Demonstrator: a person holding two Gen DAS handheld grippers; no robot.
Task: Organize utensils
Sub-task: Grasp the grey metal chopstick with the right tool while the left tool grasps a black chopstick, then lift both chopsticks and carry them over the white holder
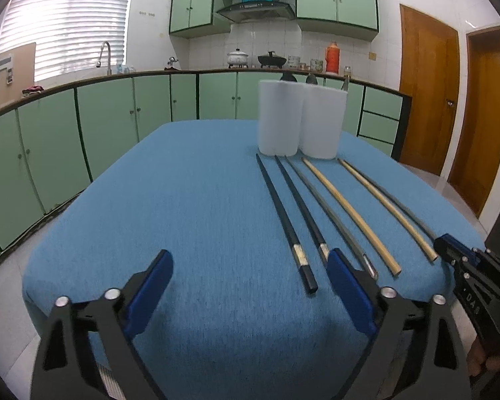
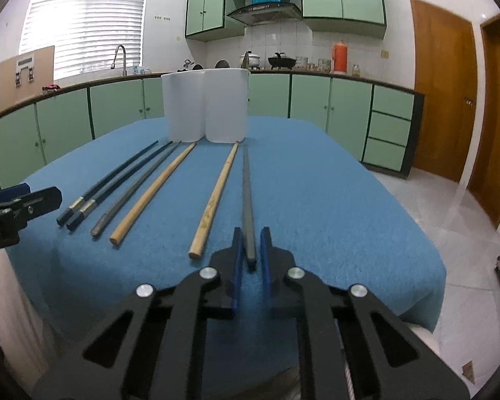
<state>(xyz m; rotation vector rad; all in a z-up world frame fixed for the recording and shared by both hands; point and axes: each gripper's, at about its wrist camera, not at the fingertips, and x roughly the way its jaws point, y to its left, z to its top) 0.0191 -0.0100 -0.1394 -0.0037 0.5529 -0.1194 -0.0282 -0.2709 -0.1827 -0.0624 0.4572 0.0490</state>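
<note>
Grey chopstick [image 2: 248,200] between right claw [image 2: 251,250] pads

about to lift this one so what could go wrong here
The right gripper pinches the grey chopstick at its very end, so it may droop or swivel when lifted. The bamboo chopstick lies close beside it and could get nudged. The white holder looks light; a poke might tip it.

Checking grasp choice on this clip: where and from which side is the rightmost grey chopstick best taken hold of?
At its thick near end, coming from the near table edge along its length. The slim grey chopstick lies flat on the blue tablecloth, butt towards the right gripper, whose fingers already flank that end; the tip points at the white holder.
</note>
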